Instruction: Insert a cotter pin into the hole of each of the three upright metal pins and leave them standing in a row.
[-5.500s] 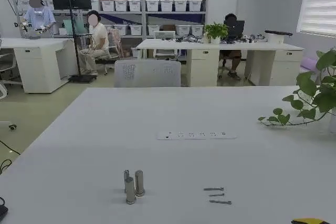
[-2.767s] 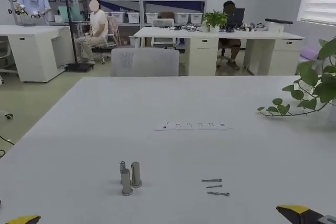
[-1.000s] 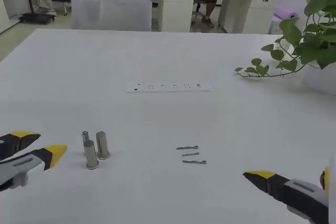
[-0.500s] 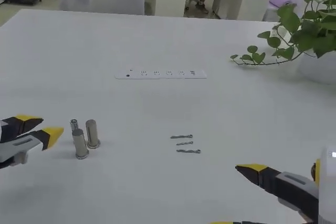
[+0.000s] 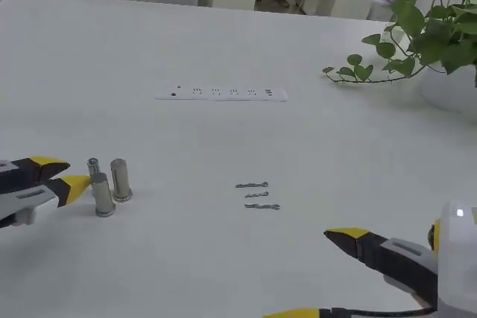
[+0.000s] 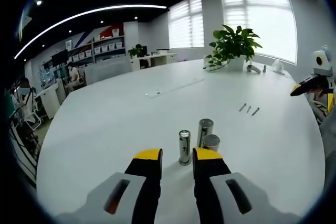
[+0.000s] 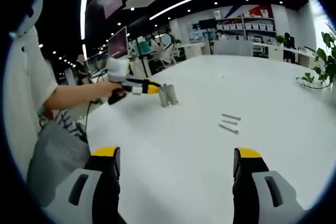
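Note three metal pins (image 5: 103,188) upright, bunched just beyond the left claw (image 6: 176,156) tips, in line with its narrow, empty gap: probably aligned to steady one. Note three cotter pins (image 5: 256,195) flat on the desk (image 5: 223,35), ahead of the right claw (image 7: 176,156), spread wide, empty, probably readied for pickup.

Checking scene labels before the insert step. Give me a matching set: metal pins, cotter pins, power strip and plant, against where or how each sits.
Things:
1. metal pins
2. cotter pins
3. power strip
4. plant

Places:
A. lying flat, three side by side, mid-table
B. at the far right, leaves trailing over the tabletop
C. standing upright in a cluster, just ahead of the fingers of the left gripper
D. white, farther back than the other parts

Pairs: 1-C, 2-A, 3-D, 4-B
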`<state>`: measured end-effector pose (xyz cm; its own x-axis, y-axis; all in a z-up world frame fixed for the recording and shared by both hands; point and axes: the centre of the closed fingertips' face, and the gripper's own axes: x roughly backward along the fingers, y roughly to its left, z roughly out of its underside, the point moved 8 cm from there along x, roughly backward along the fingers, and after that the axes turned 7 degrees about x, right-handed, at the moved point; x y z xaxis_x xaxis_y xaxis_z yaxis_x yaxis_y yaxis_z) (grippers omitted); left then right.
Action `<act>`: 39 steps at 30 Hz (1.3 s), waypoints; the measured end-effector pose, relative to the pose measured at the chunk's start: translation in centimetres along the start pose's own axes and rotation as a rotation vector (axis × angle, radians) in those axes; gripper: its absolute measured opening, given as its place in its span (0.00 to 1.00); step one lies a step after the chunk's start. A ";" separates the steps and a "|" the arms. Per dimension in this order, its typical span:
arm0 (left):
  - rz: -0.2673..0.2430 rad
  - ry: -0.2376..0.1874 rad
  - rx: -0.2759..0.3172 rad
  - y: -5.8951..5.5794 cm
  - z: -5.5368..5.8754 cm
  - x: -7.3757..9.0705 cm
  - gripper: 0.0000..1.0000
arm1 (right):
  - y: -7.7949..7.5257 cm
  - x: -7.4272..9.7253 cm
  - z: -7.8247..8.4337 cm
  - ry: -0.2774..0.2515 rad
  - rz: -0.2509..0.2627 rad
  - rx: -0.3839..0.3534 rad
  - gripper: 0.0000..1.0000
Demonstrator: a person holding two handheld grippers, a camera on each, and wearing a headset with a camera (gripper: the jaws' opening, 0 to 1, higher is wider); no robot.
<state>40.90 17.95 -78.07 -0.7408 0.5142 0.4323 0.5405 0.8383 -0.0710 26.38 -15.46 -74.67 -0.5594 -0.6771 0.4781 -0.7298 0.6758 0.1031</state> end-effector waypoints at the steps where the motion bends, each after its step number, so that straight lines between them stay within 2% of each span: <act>1: 0.013 0.003 -0.011 0.0 0.1 -0.2 0.21 | 0.0 -0.1 0.0 -0.001 -0.002 0.000 0.90; 7: 0.019 0.017 -0.025 0.2 0.4 -1.0 0.19 | 0.1 -0.2 -0.1 0.007 -0.014 0.011 0.90; 11: 0.045 0.002 -0.008 0.3 0.3 -1.5 0.18 | 0.1 -0.2 -0.2 0.022 -0.022 0.034 0.90; 15: 0.049 0.005 0.005 0.3 0.2 -1.8 0.17 | -0.1 -0.1 -0.2 0.028 -0.020 0.037 0.90; 20: 0.065 0.004 0.012 0.1 0.3 -2.0 0.15 | 0.0 -0.3 0.0 0.037 -0.027 0.041 0.90; 25: 0.080 0.015 -0.007 -0.1 0.3 -2.2 0.11 | 0.0 -0.4 0.1 0.046 -0.031 0.045 0.90; 30: 0.072 0.026 -0.038 -0.3 0.3 -2.4 0.08 | 0.0 -0.4 0.2 0.050 -0.030 0.048 0.90; 34: 0.068 0.023 -0.013 -0.1 0.3 -2.5 0.07 | -0.1 -0.3 0.3 0.057 -0.027 0.050 0.90; 39: 0.065 0.024 -0.019 0.0 0.3 -2.5 0.07 | -0.1 -0.2 0.3 0.055 -0.024 0.049 0.90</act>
<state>42.62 16.69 -79.46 -0.6941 0.5627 0.4490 0.5949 0.7996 -0.0823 26.48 -15.49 -75.03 -0.5203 -0.6747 0.5235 -0.7616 0.6439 0.0730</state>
